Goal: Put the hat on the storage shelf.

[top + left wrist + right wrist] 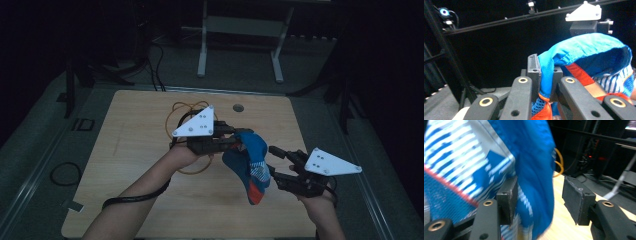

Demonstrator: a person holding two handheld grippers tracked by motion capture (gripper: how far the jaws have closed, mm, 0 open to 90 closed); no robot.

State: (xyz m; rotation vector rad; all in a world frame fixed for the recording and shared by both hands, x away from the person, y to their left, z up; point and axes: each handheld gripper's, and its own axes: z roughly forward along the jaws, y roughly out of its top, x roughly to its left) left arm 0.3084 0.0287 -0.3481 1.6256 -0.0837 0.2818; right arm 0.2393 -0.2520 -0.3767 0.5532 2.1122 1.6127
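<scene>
Here, above a pale wooden table (150, 150) in a dim room, the left gripper (235, 142) stayed out of the story's doubt: its 2 jaws were clenched on the hem of a blue fabric pouch (247, 165), thin, soft cloth with white stripes and an orange mesh trim. The pouch hung with its long axis running down and toward the right gripper (275, 160), which lay just beside its lower end, jaws parted, cloth against 1 pad but not pinched. An orange cord (185, 107) looped on the tabletop behind the left hand (182, 152).
</scene>
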